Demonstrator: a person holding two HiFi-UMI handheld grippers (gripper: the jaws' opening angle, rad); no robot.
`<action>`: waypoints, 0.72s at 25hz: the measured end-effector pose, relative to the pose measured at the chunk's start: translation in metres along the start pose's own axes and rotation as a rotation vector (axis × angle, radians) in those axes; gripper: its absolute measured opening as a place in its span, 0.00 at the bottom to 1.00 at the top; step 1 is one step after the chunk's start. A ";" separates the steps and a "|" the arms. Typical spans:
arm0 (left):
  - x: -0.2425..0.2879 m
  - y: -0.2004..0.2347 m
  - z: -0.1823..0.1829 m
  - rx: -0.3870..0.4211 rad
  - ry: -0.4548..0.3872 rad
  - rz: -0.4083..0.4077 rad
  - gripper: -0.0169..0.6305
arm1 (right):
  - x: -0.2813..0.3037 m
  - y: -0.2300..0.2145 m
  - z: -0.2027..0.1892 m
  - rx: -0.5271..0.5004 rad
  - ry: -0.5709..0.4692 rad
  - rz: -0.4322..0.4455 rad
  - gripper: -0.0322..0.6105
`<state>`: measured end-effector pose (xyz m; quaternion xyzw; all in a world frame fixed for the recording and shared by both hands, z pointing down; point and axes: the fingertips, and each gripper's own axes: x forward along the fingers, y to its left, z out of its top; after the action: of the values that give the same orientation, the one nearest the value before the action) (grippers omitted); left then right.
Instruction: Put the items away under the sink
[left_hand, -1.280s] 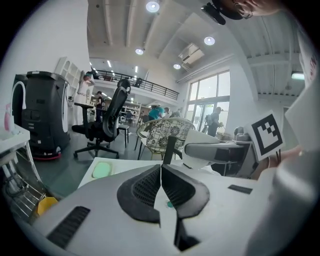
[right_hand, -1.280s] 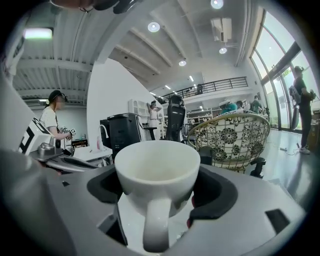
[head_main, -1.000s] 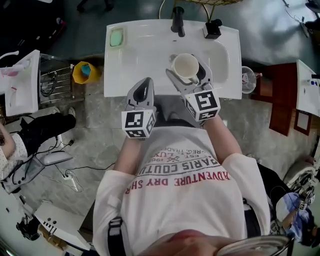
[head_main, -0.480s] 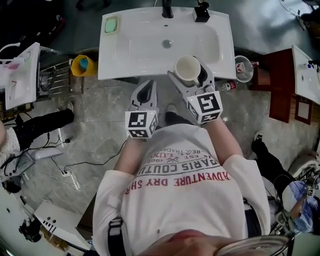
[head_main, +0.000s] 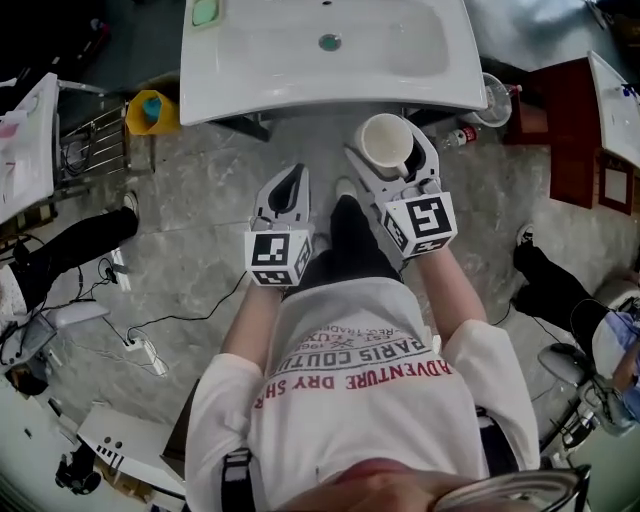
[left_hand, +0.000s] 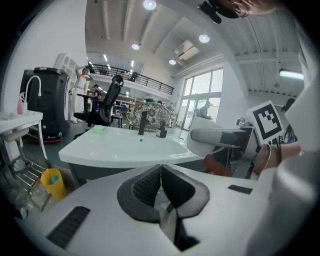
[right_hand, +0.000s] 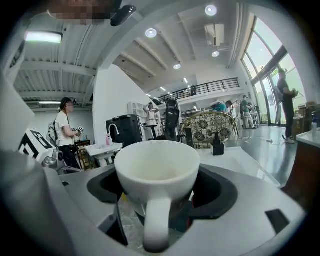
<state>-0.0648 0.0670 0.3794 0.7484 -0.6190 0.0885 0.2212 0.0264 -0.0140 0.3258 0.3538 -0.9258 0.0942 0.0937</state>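
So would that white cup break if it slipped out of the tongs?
Probably: the cup looks like hard glazed ceramic, stiff and likely brittle, and the floor below looks like stone. Its glossy side may be slippery, though the right tongs clamp it.

White shirt, grey tools

We wear a white short-sleeved T-shirt (head_main: 350, 400) with red and dark lettering across the chest, above black trousers (head_main: 352, 250). Our left gripper (head_main: 297, 175) and right gripper (head_main: 388, 148) are pale grey shells with black padded jaws, each ending in a white cube (head_main: 278, 257) printed with black square markers.
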 end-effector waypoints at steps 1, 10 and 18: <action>-0.002 0.001 -0.011 -0.002 0.008 -0.001 0.06 | -0.004 0.000 -0.011 0.010 0.002 -0.012 0.66; 0.033 -0.009 -0.095 -0.016 0.022 -0.022 0.06 | -0.024 -0.045 -0.107 0.018 0.024 -0.107 0.66; 0.125 -0.005 -0.166 0.037 -0.031 -0.036 0.06 | 0.004 -0.111 -0.210 0.021 0.006 -0.135 0.66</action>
<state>-0.0093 0.0294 0.5762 0.7648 -0.6069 0.0842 0.1993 0.1201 -0.0470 0.5417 0.4162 -0.8985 0.0986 0.0987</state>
